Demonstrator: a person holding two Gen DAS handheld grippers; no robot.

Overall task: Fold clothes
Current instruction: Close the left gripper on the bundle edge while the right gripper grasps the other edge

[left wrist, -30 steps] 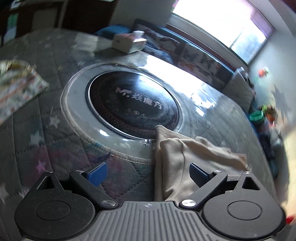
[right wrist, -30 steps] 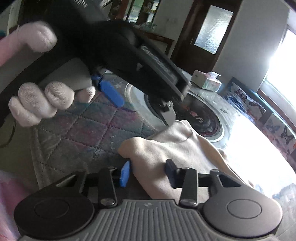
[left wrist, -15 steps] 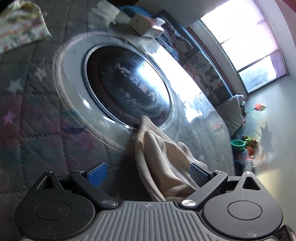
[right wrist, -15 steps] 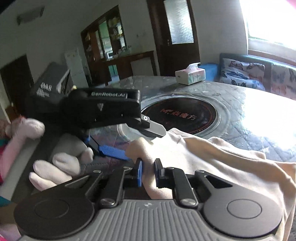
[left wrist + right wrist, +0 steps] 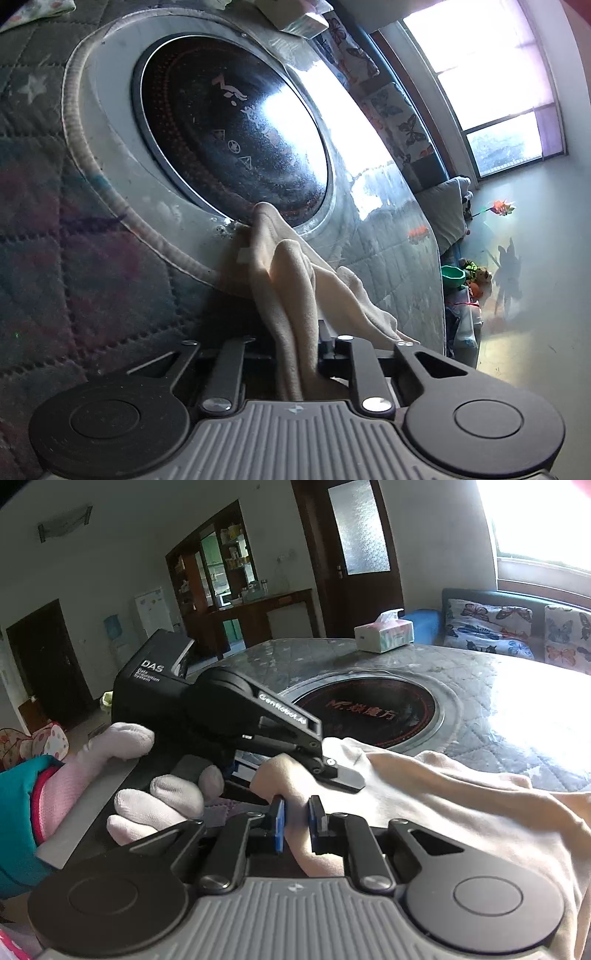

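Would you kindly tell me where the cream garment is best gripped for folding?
At its bunched near edge, approached low from the person's side: the cream garment rises into ridges there, which the left gripper and right gripper already pinch.

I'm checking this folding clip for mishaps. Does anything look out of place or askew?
One thing: the cream garment is bunched, and a corner lies over the rim of the black round cooktop set into the table. Both the left hand-held gripper and the right hand-held gripper grip it. Nothing looks spilled or damaged.
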